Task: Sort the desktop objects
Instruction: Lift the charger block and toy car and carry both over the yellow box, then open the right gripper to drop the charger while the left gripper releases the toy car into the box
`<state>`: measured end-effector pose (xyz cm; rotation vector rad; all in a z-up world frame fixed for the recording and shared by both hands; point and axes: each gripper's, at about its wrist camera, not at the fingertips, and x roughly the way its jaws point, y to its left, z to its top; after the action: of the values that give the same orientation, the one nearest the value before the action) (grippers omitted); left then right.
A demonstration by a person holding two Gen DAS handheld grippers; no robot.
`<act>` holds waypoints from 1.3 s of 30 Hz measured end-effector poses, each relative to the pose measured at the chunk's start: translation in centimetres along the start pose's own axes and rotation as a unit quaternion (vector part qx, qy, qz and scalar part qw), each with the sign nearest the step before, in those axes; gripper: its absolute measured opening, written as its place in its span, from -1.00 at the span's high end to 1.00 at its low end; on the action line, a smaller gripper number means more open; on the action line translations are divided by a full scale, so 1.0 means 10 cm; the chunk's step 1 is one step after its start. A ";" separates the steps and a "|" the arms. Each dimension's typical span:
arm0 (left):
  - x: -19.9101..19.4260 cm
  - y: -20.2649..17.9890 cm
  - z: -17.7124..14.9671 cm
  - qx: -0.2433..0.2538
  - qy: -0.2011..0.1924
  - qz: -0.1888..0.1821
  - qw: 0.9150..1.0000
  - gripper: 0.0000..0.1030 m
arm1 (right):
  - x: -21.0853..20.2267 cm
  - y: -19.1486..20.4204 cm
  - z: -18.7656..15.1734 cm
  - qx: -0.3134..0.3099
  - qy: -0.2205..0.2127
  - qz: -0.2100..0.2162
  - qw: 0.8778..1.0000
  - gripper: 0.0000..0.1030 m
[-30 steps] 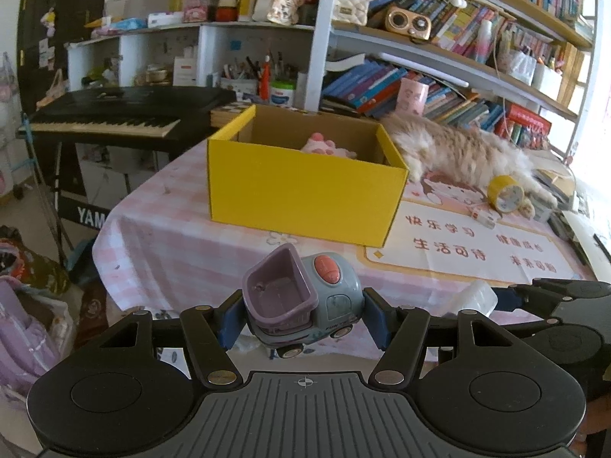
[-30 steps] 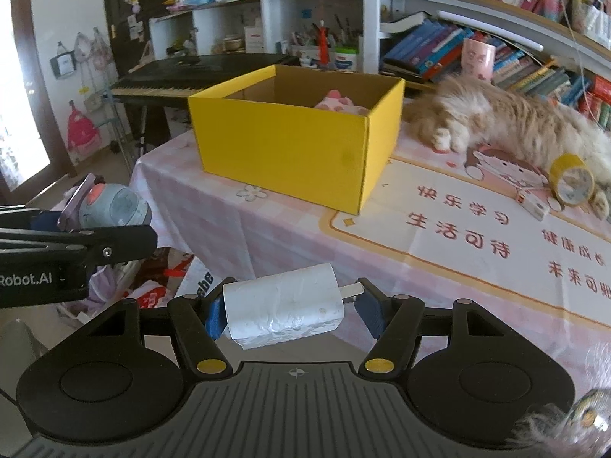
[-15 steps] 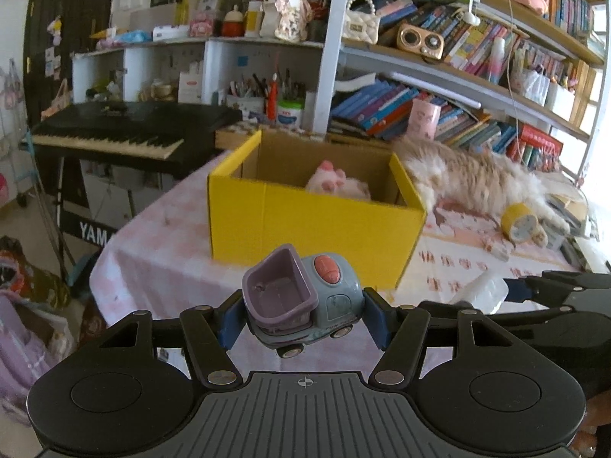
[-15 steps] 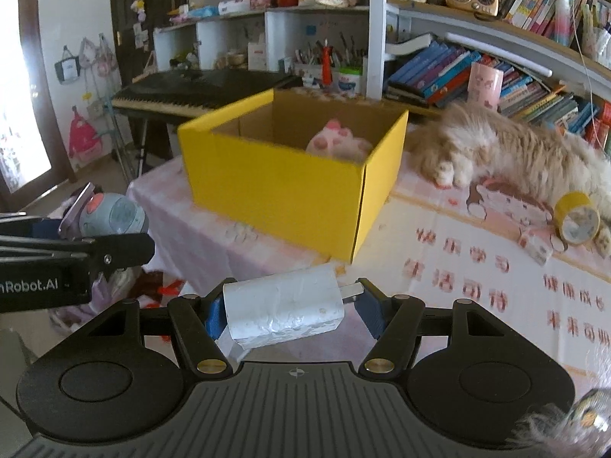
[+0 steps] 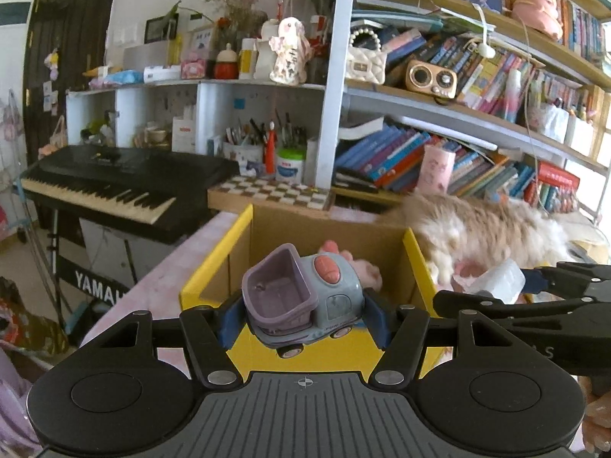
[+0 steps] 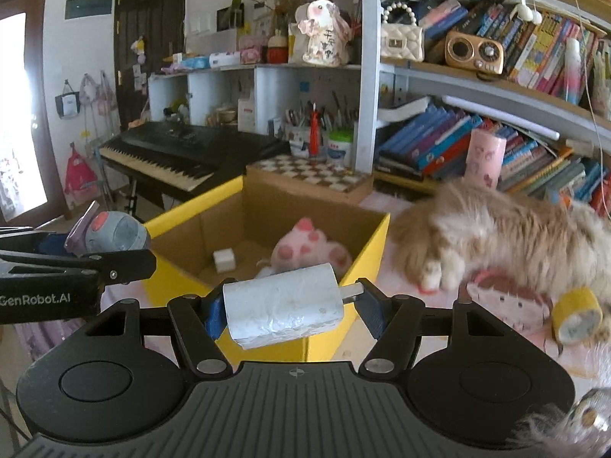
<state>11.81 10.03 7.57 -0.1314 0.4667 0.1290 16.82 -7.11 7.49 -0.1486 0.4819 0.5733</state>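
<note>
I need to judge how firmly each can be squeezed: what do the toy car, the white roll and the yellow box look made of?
Toy car: hard moulded plastic, smooth with a slight sheen, clean rounded edges.
White roll: likely thin plastic film or bags wound tight; crinkled, faintly glossy surface.
Yellow box: cardboard, matte yellow outside, raw brown inside, thin folded walls.

Both grippers advanced toward the yellow box (image 6: 366,244). The left gripper (image 5: 301,318) carried the toy truck (image 5: 301,297) above its near wall; the white roll (image 6: 282,305) reached its corner.
</note>
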 end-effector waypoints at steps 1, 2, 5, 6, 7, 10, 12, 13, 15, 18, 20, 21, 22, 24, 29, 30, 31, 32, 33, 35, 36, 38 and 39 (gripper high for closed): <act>0.04 -0.01 0.03 0.000 0.000 0.002 1.000 -0.23 | 0.04 -0.04 0.04 -0.001 -0.002 0.002 1.000 -0.24; 0.09 -0.02 0.05 0.000 0.000 0.004 1.000 -0.23 | 0.07 -0.06 0.06 -0.003 -0.003 0.004 1.000 -0.24; 0.23 -0.05 0.11 -0.001 0.005 0.010 1.000 -0.23 | 0.18 -0.15 0.14 -0.007 -0.005 0.010 1.000 -0.24; 0.27 -0.06 0.12 -0.001 0.006 0.011 1.000 -0.23 | 0.21 -0.18 0.17 -0.007 -0.006 0.011 1.000 -0.24; 0.31 -0.07 0.13 0.000 0.008 0.012 1.000 -0.23 | 0.24 -0.21 0.18 -0.008 -0.007 0.013 1.000 -0.24; 0.44 -0.09 0.15 0.002 0.015 0.017 1.000 -0.23 | 0.36 -0.28 0.24 -0.009 -0.007 0.018 1.000 -0.24; 0.53 -0.09 0.17 0.000 0.019 0.022 1.000 -0.23 | 0.44 -0.31 0.26 -0.012 -0.005 0.024 1.000 -0.24; 0.57 -0.08 0.18 0.000 0.021 0.025 0.999 -0.23 | 0.49 -0.33 0.27 -0.015 -0.002 0.028 1.000 -0.24; 0.66 -0.05 0.22 -0.001 0.026 0.029 0.999 -0.23 | 0.58 -0.34 0.29 -0.025 0.003 0.037 0.999 -0.24; 0.79 -0.01 0.26 0.002 0.036 0.031 0.999 -0.23 | 0.74 -0.31 0.30 -0.062 0.011 0.054 0.997 -0.24; 0.87 0.02 0.29 0.005 0.045 0.034 0.998 -0.23 | 0.83 -0.28 0.29 -0.086 0.013 0.063 0.994 -0.24; 0.91 0.03 0.30 0.005 0.048 0.037 0.998 -0.23 | 0.89 -0.26 0.29 -0.097 0.014 0.069 0.993 -0.24; 0.95 0.04 0.31 0.004 0.052 0.039 0.998 -0.23 | 0.93 -0.25 0.29 -0.106 0.015 0.074 0.991 -0.24; 1.04 0.05 0.32 0.004 0.061 0.043 0.997 -0.23 | 1.04 -0.22 0.29 -0.125 0.020 0.083 0.988 -0.24; 1.23 0.01 0.30 0.010 0.082 0.041 0.996 -0.23 | 1.35 -0.20 0.28 -0.161 0.060 0.115 0.978 -0.24; 1.27 0.01 0.29 0.012 0.087 0.040 0.995 -0.23 | 1.41 -0.20 0.27 -0.170 0.070 0.121 0.975 -0.24; 1.31 0.00 0.29 0.012 0.092 0.039 0.995 -0.23 | 1.46 -0.20 0.27 -0.179 0.078 0.128 0.972 -0.24; 1.35 0.00 0.28 0.012 0.097 0.039 0.994 -0.24 | 1.52 -0.19 0.27 -0.191 0.088 0.140 0.968 -0.24; 1.38 0.00 0.28 0.013 0.101 0.037 0.994 -0.24 | 1.56 -0.18 0.26 -0.207 0.097 0.151 0.962 -0.24; 1.44 -0.02 0.27 0.018 0.111 0.036 0.993 -0.24 | 1.62 -0.16 0.25 -0.240 0.103 0.160 0.952 -0.24; 1.48 -0.02 0.27 0.021 0.115 0.035 0.993 -0.24 | 1.65 -0.15 0.24 -0.255 0.106 0.164 0.947 -0.24; 1.54 -0.03 0.26 0.025 0.125 0.033 0.991 -0.24 | 1.71 -0.14 0.24 -0.276 0.117 0.173 0.938 -0.24; 1.57 -0.03 0.25 0.026 0.130 0.032 0.991 -0.24 | 1.75 -0.13 0.24 -0.283 0.124 0.178 0.934 -0.24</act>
<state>26.87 11.59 2.66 -0.0831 0.7349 0.1631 31.28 0.92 1.25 -0.7022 0.5824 1.0513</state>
